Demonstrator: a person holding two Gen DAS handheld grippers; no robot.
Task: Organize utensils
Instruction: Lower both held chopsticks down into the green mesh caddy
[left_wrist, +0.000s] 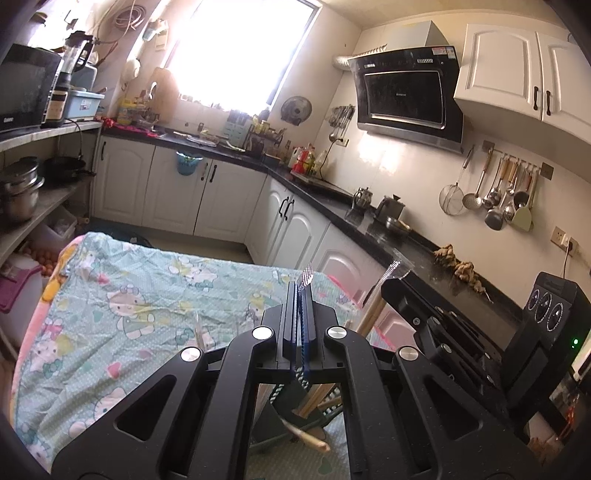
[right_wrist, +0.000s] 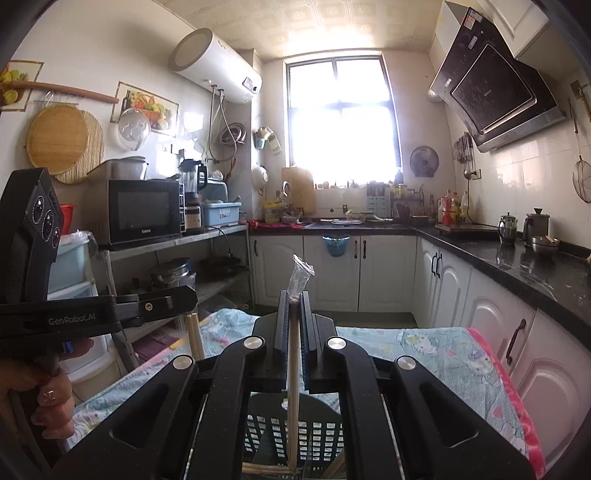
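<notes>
1. Left wrist view: your left claw (left_wrist: 300, 291) has its fingers pressed together on a thin clear plastic wrapper (left_wrist: 307, 275), whose crinkled top edge pokes out just above the fingertips.
2. Below that claw, seen through the gap in its frame, wooden chopsticks (left_wrist: 314, 400) stand tilted in a dark slotted basket (left_wrist: 284, 406).
3. To the right in the same view, your right claw (left_wrist: 397, 284) also reaches over the desk, with a wrapped wooden chopstick (left_wrist: 373, 312) running down from its tip.
4. The desk is covered by a pale green cartoon-print cloth (left_wrist: 129, 295) with a pink border.
5. Right wrist view: your right claw (right_wrist: 294, 299) is clamped on one wooden chopstick (right_wrist: 293, 387) held nearly upright between the fingers; its clear wrapper (right_wrist: 301, 275) sticks up above the fingertips, and its lower end hangs over the black slotted basket (right_wrist: 295, 432).
6. More chopsticks lie at the bottom of that basket, near the picture's lower edge; how many you cannot tell.
7. On the left of this view, a hand (right_wrist: 51, 391) grips the handle of your left claw (right_wrist: 188, 295), and a pair of chopsticks (right_wrist: 194, 336) hangs below its tip.
8. Behind the desk stand white cabinets (right_wrist: 332, 273) under a black counter (right_wrist: 517, 254).
</notes>
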